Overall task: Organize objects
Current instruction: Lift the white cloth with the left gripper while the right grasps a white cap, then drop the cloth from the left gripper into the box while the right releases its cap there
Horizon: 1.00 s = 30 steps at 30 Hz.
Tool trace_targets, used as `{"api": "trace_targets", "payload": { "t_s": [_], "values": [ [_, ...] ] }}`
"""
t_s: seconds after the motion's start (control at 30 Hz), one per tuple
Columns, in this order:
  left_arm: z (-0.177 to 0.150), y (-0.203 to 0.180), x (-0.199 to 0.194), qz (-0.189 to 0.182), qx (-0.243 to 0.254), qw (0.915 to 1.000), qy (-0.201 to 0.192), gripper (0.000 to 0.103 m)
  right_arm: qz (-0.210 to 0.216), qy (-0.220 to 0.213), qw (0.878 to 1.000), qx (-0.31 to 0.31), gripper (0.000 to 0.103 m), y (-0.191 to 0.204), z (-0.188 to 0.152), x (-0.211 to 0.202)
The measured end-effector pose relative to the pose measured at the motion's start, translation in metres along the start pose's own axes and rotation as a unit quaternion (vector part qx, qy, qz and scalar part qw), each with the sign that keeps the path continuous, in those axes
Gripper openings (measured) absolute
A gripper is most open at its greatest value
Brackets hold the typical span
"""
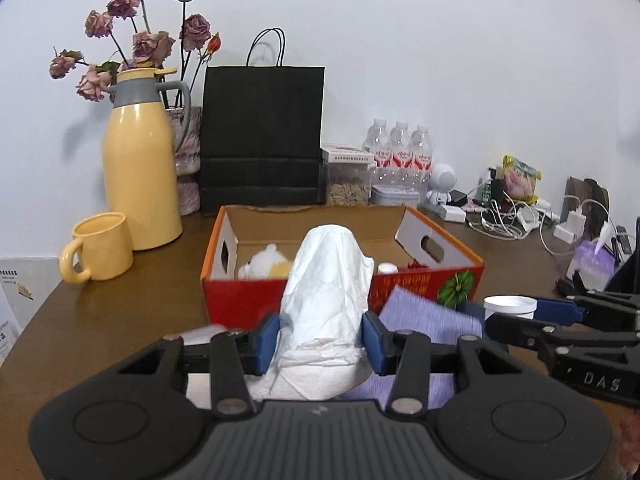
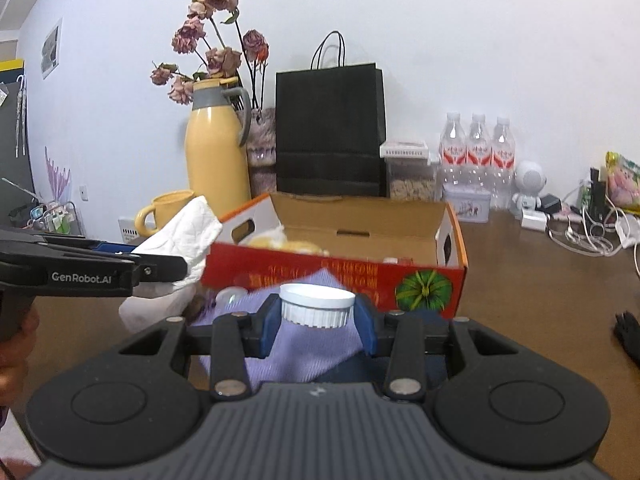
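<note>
1. Your left gripper (image 1: 320, 336) is clamped on a crumpled white tissue pack (image 1: 326, 300), creased and soft, standing up between the blue pads.
2. Your right gripper (image 2: 318, 322) grips a white ribbed bottle cap (image 2: 316, 306), jaws partly closed.
3. At twelve o'clock sits the red cardboard box (image 1: 420, 284), open-topped, with a plush toy (image 1: 264, 264) inside.
4. A lilac cloth (image 2: 296, 344) lies beneath both grippers on the brown table (image 1: 120, 308).

left hand-held gripper (image 1: 322, 340): black frame, blue pads, silver screws | right hand-held gripper (image 2: 318, 320): same, "GenRobot.AI" lettering
</note>
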<state>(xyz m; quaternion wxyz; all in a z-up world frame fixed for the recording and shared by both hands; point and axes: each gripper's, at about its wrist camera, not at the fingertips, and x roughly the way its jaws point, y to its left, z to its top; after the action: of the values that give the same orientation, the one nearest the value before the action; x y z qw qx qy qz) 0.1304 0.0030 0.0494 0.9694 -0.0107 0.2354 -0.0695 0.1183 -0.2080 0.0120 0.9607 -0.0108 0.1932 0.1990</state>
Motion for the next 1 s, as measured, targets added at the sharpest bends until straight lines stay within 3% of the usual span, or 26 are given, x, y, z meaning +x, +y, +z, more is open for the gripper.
{"api": "trace_targets", "payload": {
  "t_s": [0.47, 1.0],
  "values": [
    [0.057, -0.006, 0.062, 0.014, -0.014, 0.9997, 0.013, 0.044, -0.003, -0.018, 1.0, 0.0, 0.04, -0.018, 0.048, 0.056],
    [0.093, -0.007, 0.157, 0.035, -0.035, 0.9979, 0.042, 0.044, -0.024, 0.002, 1.0, 0.0, 0.04, -0.051, 0.073, 0.142]
  ]
}}
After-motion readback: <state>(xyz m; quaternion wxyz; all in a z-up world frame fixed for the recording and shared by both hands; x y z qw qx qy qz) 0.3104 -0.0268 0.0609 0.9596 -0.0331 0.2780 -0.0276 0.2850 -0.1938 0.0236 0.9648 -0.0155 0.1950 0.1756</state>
